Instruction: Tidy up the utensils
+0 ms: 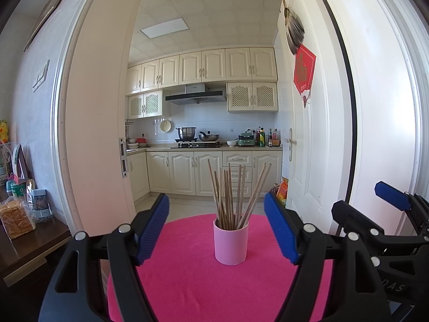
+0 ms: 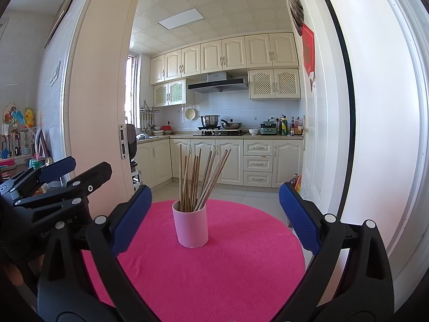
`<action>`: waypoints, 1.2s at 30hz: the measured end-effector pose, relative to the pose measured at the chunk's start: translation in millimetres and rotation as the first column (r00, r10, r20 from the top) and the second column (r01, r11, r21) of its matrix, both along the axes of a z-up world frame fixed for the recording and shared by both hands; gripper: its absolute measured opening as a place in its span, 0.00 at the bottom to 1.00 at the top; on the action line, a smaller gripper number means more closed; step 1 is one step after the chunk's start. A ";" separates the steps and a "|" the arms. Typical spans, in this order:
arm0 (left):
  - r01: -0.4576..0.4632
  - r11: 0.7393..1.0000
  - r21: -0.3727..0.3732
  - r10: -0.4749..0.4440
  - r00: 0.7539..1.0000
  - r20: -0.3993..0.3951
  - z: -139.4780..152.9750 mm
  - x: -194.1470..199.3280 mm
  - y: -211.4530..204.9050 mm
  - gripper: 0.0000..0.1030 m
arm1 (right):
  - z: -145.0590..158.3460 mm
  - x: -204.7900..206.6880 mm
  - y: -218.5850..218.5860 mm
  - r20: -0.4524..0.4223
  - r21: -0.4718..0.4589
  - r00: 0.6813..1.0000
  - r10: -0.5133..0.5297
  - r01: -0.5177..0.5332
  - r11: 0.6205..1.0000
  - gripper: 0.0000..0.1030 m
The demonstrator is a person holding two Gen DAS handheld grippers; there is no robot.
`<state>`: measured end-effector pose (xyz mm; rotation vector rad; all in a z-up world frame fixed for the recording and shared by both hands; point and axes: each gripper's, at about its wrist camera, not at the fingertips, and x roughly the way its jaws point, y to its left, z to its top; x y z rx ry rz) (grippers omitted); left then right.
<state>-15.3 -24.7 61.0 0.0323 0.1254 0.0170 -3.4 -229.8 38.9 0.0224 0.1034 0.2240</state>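
A pink cup [image 1: 230, 244] stands upright on a round table with a magenta cloth [image 1: 187, 281]. Several brown wooden chopsticks [image 1: 233, 193] stand in it, fanned out. My left gripper [image 1: 217, 228] is open and empty, its blue pads on either side of the cup, nearer to me than the cup. In the right wrist view the same cup [image 2: 191, 228] and chopsticks [image 2: 199, 179] sit on the cloth [image 2: 214, 268]. My right gripper [image 2: 214, 214] is open and empty, a little short of the cup. Each gripper shows beside the other.
A dark wooden side table [image 1: 29, 244] at the left holds bread and jars. An open white door [image 1: 316, 139] stands at the right. Behind is a kitchen with cream cabinets [image 1: 198, 171] and a stove with pots [image 1: 197, 135].
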 end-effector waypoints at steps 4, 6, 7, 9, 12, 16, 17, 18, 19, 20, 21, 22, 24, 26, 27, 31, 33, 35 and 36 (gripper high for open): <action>0.000 1.000 -0.001 0.000 1.000 0.001 -0.6 -0.8 0.0 0.70 | -0.5 -0.5 -0.1 -0.001 0.000 1.000 0.000 0.000 1.000 0.91; 0.000 1.000 -0.001 0.000 1.000 0.000 -0.2 -0.4 0.1 0.70 | -0.8 -1.1 -0.2 -0.001 0.000 1.000 0.000 0.000 1.000 0.91; -0.001 1.000 0.000 0.001 1.000 0.000 -0.6 -1.1 -0.3 0.70 | -0.7 -0.7 -0.2 -0.001 0.000 1.000 0.001 -0.001 1.000 0.91; 0.000 1.000 0.000 0.000 1.000 -0.002 -0.8 -1.8 -0.4 0.70 | -0.8 -1.0 -0.2 -0.003 0.000 1.000 0.002 -0.002 1.000 0.91; -0.001 1.000 0.000 0.001 1.000 -0.001 -1.1 -1.8 -0.5 0.70 | -1.4 -1.5 -0.1 -0.003 0.000 1.000 0.002 -0.002 1.000 0.91; -0.005 1.000 0.003 0.005 1.000 -0.004 -2.8 -2.8 -0.8 0.70 | -2.6 -0.9 0.6 -0.008 -0.001 1.000 0.002 -0.002 1.000 0.91; -0.005 1.000 0.002 0.005 1.000 -0.005 -3.2 -3.0 -0.6 0.70 | -2.6 -0.9 0.5 -0.009 -0.001 1.000 0.002 -0.002 1.000 0.91; -0.005 1.000 0.002 0.005 1.000 -0.005 -3.8 -2.9 -0.3 0.70 | -2.6 -1.2 0.4 -0.009 -0.002 1.000 0.001 -0.001 1.000 0.91; -0.005 1.000 0.002 0.005 1.000 -0.005 -3.3 -2.5 -0.3 0.70 | -2.6 -0.8 0.4 -0.009 -0.002 1.000 0.002 -0.002 1.000 0.91; -0.005 1.000 0.002 0.005 1.000 -0.005 -3.5 -2.6 -0.3 0.70 | -2.6 -0.7 0.5 -0.010 -0.001 1.000 0.002 -0.002 1.000 0.91; -0.006 1.000 0.003 0.006 1.000 -0.005 -3.7 -2.8 -0.2 0.70 | -2.7 -0.9 0.4 -0.011 -0.001 1.000 0.002 -0.002 1.000 0.91; -0.006 1.000 0.003 0.006 1.000 -0.005 -3.8 -2.8 -0.1 0.70 | -2.8 -1.2 0.4 -0.011 -0.001 1.000 0.002 -0.002 1.000 0.91; -0.005 1.000 0.003 0.005 1.000 -0.006 -3.7 -2.7 0.0 0.70 | -2.6 1.1 0.0 -0.014 -0.001 1.000 0.002 -0.002 1.000 0.91; -0.006 1.000 0.003 0.007 1.000 -0.008 -3.6 -2.2 0.2 0.70 | -2.9 1.9 0.0 -0.016 -0.001 1.000 0.003 -0.003 1.000 0.91; -0.007 1.000 0.003 0.007 1.000 -0.009 -4.2 -2.3 0.3 0.70 | -3.1 2.3 0.0 -0.018 -0.001 1.000 0.004 -0.004 1.000 0.91; -0.008 1.000 0.002 0.008 1.000 -0.013 -4.4 -0.8 0.8 0.70 | -4.7 4.4 0.2 -0.023 -0.001 1.000 0.005 -0.006 1.000 0.91; -0.008 1.000 0.002 0.008 1.000 -0.017 -4.4 1.2 1.7 0.70 | -4.8 5.4 0.0 -0.026 -0.002 1.000 0.006 -0.006 1.000 0.91; -0.009 1.000 0.003 0.009 1.000 -0.017 -4.7 1.5 2.6 0.70 | -4.9 6.5 0.0 -0.027 -0.002 1.000 0.009 -0.009 1.000 0.91; -0.010 1.000 0.003 0.010 1.000 -0.017 -5.0 1.5 3.0 0.70 | -4.7 6.8 0.1 -0.028 -0.002 1.000 0.009 -0.009 1.000 0.91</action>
